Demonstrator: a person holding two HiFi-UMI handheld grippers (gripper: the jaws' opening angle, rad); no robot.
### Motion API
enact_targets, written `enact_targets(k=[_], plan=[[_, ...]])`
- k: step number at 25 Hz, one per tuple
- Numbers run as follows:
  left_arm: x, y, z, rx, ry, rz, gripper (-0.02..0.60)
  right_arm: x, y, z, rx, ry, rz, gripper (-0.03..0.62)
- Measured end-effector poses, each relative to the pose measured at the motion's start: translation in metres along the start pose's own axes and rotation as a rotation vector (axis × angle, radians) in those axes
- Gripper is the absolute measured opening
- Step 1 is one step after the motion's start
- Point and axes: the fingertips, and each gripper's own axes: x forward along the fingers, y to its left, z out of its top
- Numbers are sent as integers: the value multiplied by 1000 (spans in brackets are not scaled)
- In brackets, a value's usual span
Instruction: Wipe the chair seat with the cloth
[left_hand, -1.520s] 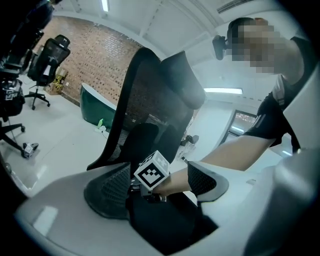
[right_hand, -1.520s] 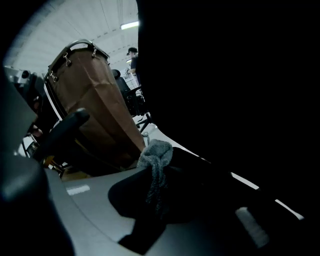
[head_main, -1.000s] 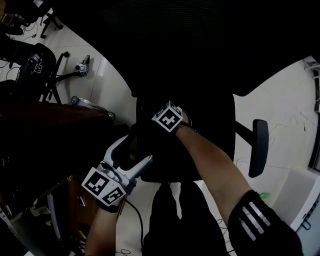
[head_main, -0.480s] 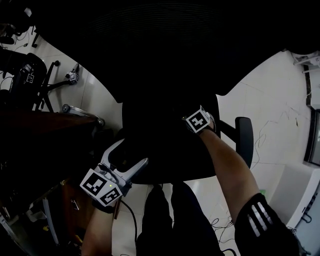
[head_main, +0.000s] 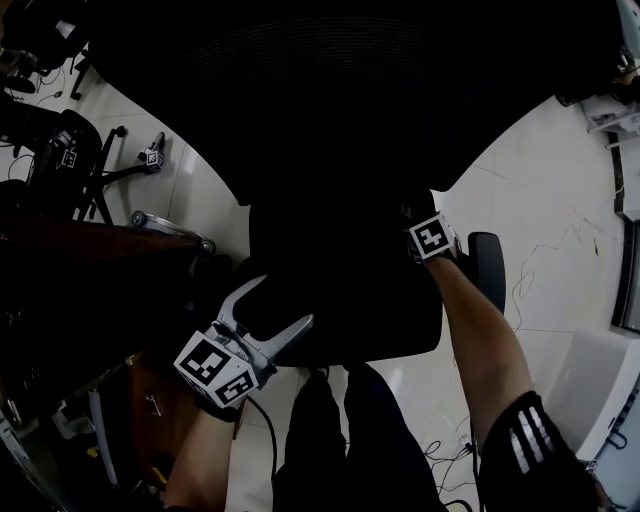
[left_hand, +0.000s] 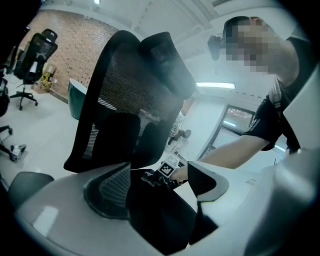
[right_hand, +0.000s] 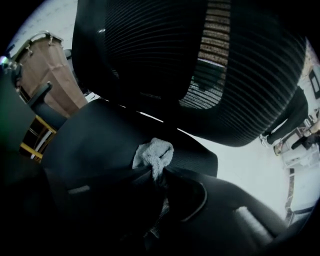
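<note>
The black chair seat fills the middle of the head view, under its mesh backrest. My right gripper rests on the seat's right side, near the back, its fingertips lost in the dark. In the right gripper view it is shut on a grey cloth that presses onto the seat. My left gripper stands open at the seat's front left edge. In the left gripper view its jaws are spread wide on either side of the seat, with the cloth beyond.
A black armrest sticks out right of the seat. A dark desk and another office chair stand at the left, with a marker cube on the white floor. The person's legs are right below the seat.
My right gripper has slid with the cloth from the seat's left-middle across to its right side. The left gripper has stayed at the front left edge.
</note>
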Motion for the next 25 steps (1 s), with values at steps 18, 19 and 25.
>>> enact_targets(k=[18,19,25], plan=[[-63,15,-21,-40,-11,91,385,15,316,124,-301,-250,451,51],[-65,16,-23,-44,-12,95,385,18,324,123,-305,-241,459,51],[-66,18,-35,-65,-12,96,383,39,329,97,-344,-172,449,51]])
